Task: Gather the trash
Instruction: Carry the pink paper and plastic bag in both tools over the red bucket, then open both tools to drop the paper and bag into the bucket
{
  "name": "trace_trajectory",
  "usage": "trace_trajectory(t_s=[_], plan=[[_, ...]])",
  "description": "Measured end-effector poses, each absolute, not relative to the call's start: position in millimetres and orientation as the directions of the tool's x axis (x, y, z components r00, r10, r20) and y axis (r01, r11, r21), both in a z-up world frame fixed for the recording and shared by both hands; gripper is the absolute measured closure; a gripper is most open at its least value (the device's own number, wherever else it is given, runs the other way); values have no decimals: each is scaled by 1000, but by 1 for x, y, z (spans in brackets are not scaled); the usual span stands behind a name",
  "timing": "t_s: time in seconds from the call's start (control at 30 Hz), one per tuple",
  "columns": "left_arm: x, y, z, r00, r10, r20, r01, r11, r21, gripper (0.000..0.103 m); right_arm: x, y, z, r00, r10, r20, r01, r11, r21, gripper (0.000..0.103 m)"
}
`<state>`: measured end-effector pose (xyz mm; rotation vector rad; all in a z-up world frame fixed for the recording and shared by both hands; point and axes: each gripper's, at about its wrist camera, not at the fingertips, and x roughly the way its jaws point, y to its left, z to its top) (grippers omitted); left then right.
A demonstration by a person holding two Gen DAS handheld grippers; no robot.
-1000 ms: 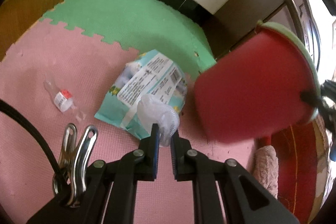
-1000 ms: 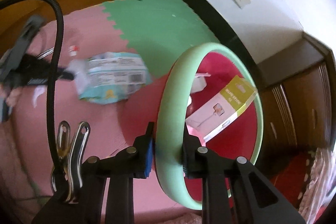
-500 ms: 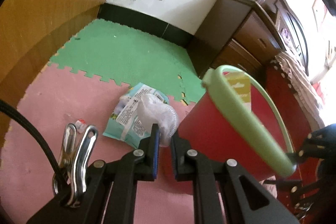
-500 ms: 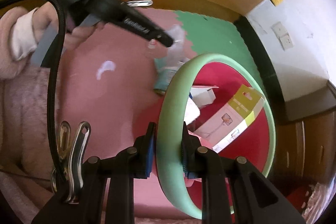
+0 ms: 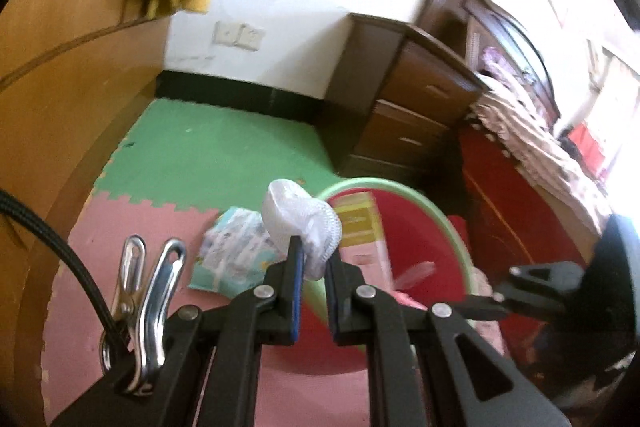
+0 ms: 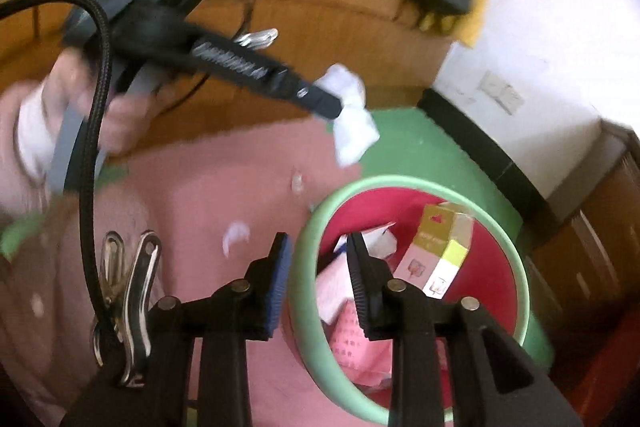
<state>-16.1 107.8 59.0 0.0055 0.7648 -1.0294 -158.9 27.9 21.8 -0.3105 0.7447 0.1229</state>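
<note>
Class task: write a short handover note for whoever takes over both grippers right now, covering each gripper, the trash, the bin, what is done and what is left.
Left gripper: shut on a white wad, held in the air beside and above the bin.
Right gripper: jaws have just been opening; they straddle the bin's green rim without pressing it.
Bin: on the pink mat, already holding a yellow box and papers.
Left: drop the wad in, then collect the teal packet and small white scraps on the mat.
</note>
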Motion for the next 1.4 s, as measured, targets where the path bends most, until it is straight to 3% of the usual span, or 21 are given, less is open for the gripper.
trace_trajectory(t_s=[0.23,0.63,0.97,1.4], plan=[[-53,73,74,174,-805,-567,821,437,-368,93,-196,0,22,791,-77,-608,-41,983,-179,73],[-76,13,24,143,-710,-689,816,479,-324,92,-240,-33,-1,810,-156,-565,175,984,-20,73],[-87,1,6,178,-631,-755,790,549,-273,75,-252,-49,-9,833,-143,-535,222,971,85,68],[-100,36,27,345,-599,-723,753,637,-168,74,-272,-44,-16,855,-123,-504,227,962,150,67]])
